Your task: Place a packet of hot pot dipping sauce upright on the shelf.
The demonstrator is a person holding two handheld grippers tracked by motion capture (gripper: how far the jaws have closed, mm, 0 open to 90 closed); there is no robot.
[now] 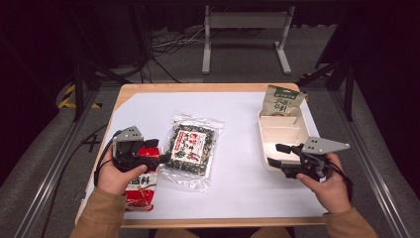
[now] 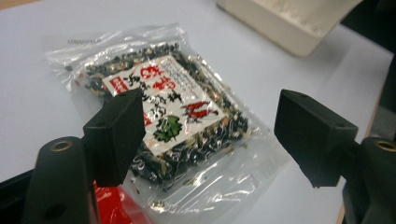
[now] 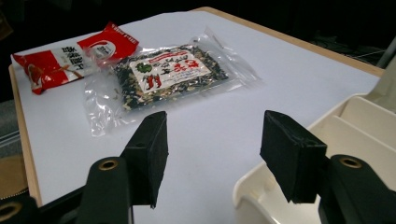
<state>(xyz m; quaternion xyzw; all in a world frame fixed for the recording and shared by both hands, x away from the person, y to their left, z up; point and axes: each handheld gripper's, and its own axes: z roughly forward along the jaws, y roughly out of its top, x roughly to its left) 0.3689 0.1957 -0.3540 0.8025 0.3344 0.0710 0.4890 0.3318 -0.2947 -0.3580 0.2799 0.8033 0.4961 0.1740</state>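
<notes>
With the left gripper (image 2: 210, 135) spread wide just beside the clear bag (image 1: 190, 147), that light, crinkly, slippery pack looks best pinched at its flat sealed edge.

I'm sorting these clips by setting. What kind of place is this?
Probably a lab or studio rig for recording, not a kitchen: a white-topped table on a grey floor, dark curtains behind, loose cables on the floor, and metal rails alongside the table.
</notes>
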